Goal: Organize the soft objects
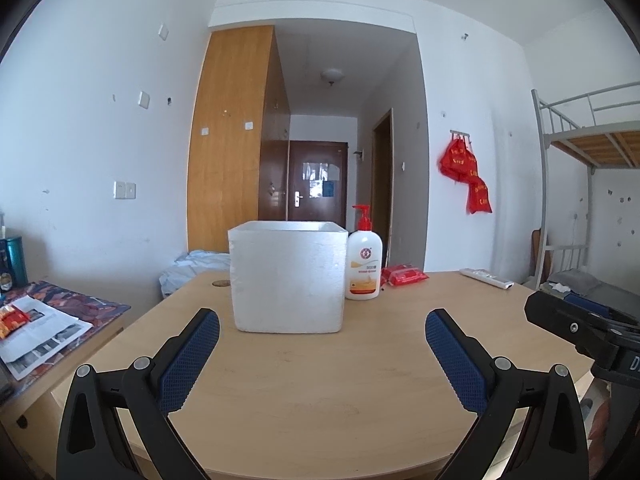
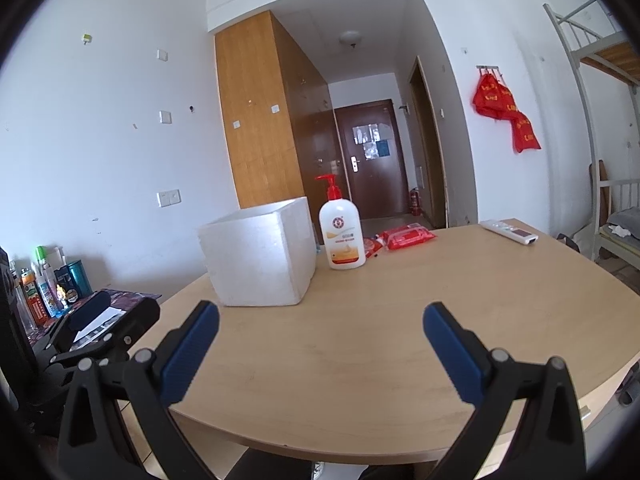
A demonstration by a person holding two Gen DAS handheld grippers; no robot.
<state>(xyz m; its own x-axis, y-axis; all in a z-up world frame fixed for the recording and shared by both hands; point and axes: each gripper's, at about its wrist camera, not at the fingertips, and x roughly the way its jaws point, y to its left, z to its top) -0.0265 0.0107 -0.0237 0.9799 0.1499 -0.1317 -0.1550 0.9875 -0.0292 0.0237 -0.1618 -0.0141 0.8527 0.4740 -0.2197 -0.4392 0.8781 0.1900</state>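
Red soft packs (image 2: 408,236) sit at the far side of the wooden table (image 2: 360,340), just right of the pump bottle (image 2: 343,236) and behind it. Two visible from the right wrist view: a larger flat one plus a smaller one (image 2: 372,246) partly tucked behind the bottle's base. Left wrist view shows the same larger pack (image 1: 404,275) just right of the bottle (image 1: 363,266). Can't tell what's inside them.

White foam box (image 1: 287,276) stands upright mid-table, open top, contents not visible from either angle. Bottle is just beside its right wall; touching or not, can't tell.

White remote (image 2: 508,232) lies flat near the table's far right edge, well apart from the packs.

Left gripper (image 1: 322,328): jaws spread wide, nothing between the blue pads (image 1: 188,360), hovering over the near table edge, pointed straight at the box. Right gripper (image 2: 320,328): also spread wide, holding nothing, over the near edge, box off to its front-left. Each gripper's black body shows at the edge of the other's view, so they're side by side, apart.

Side surface to the left carries papers (image 1: 40,336) on a patterned cloth, and a row of bottles and cans (image 2: 48,284) against the wall. Red bags (image 2: 506,110) hang from wall hooks on the right. Bunk bed frame (image 1: 580,128) at far right.
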